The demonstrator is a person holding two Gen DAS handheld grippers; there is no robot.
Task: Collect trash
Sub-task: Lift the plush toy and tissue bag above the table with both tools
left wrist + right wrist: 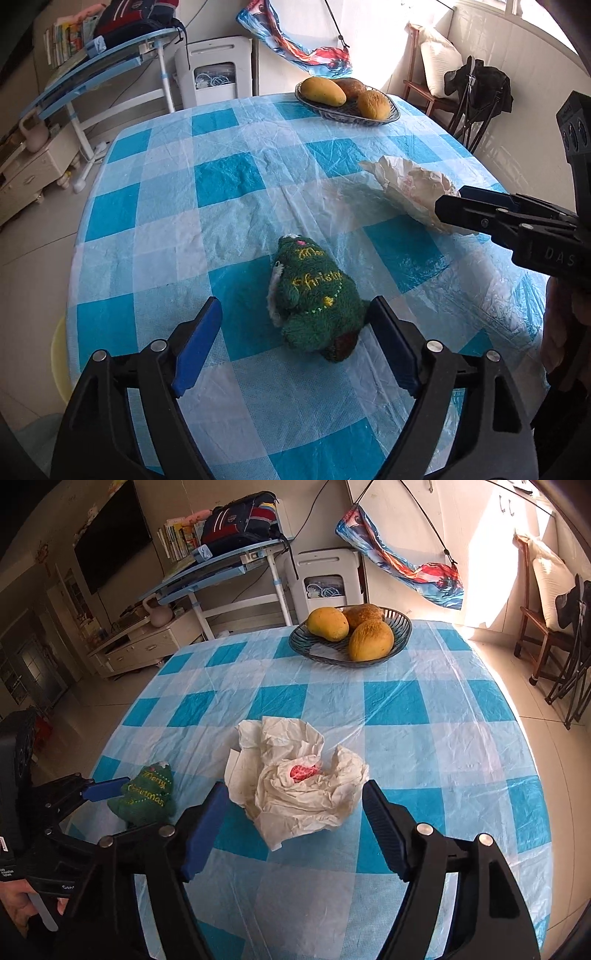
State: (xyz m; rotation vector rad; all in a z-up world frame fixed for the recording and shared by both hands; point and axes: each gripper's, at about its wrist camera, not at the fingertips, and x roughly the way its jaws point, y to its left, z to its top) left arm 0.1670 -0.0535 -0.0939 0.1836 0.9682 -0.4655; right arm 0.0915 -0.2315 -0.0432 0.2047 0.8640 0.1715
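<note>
A crumpled white paper wrapper (295,779) with a pink scrap inside lies on the blue-and-white checked tablecloth (406,738). My right gripper (291,794) is open, its fingers on either side of the wrapper's near part. The wrapper also shows in the left wrist view (410,188), with the right gripper (454,206) at it. A green plush Christmas tree (314,295) lies between the open fingers of my left gripper (295,310). It also shows in the right wrist view (146,794), with the left gripper (99,794) beside it.
A dark bowl (399,635) with three yellow-brown fruits stands at the table's far side, also in the left wrist view (391,114). A blue desk (221,568), a white appliance (325,579) and a chair (535,627) stand beyond the table. A yellow basin (61,362) sits below the left edge.
</note>
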